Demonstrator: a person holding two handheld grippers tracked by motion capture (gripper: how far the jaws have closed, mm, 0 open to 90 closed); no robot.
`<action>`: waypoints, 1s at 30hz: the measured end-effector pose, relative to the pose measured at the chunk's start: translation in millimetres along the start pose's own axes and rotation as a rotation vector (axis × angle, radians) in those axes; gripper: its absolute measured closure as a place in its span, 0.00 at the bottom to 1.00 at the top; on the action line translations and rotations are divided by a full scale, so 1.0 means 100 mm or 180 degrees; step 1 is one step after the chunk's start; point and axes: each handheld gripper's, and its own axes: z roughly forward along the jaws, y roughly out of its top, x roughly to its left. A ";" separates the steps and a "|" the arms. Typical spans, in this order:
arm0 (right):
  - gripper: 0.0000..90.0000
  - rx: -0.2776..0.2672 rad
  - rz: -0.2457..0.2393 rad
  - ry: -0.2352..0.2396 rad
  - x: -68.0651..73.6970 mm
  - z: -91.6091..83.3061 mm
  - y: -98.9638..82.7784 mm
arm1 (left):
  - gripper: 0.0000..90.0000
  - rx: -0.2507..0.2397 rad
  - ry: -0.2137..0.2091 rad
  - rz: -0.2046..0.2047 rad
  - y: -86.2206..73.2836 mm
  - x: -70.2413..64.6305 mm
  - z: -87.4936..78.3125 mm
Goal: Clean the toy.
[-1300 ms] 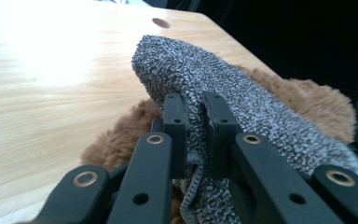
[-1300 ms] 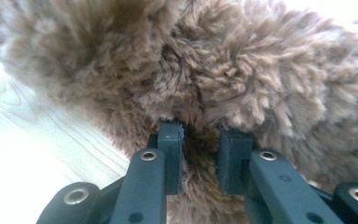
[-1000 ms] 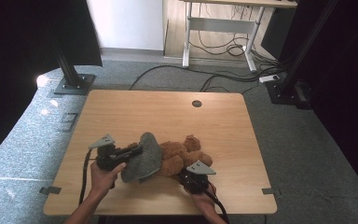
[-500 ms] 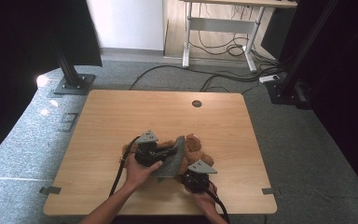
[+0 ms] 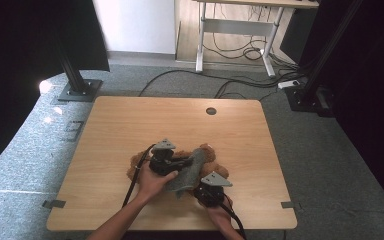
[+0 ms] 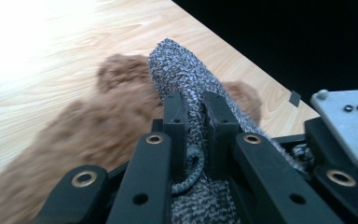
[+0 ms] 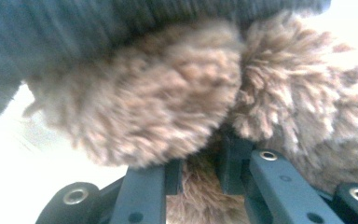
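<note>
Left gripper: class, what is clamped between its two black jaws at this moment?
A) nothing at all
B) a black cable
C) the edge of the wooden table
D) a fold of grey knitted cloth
D: in the left gripper view the left gripper has its jaws pressed on the grey knitted cloth, which lies over the brown plush toy.

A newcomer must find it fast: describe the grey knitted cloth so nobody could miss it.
Start at the wooden table and look to its near edge, where a brown teddy bear lies. The grey knitted cloth is draped across it, pinched in the left gripper. It alone is grey and knitted, not furry.
</note>
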 end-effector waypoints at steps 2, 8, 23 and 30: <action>0.83 0.0002 -0.0013 -0.0004 0.01 0.00 0.00 | 0.89 -0.0046 0.0051 -0.0027 -0.06 0.07 -0.11; 0.83 -0.0005 -0.0006 -0.0001 0.01 0.00 0.00 | 0.90 -0.0173 0.0141 -0.0184 -0.31 0.32 -0.44; 0.83 -0.0014 -0.0009 0.0010 0.02 0.01 0.00 | 0.89 -0.0422 0.0296 -0.0258 -0.58 0.49 -0.96; 0.83 -0.0017 -0.0003 0.0018 0.02 0.00 0.00 | 0.89 -0.0474 0.0481 -0.0472 -0.77 0.71 -1.24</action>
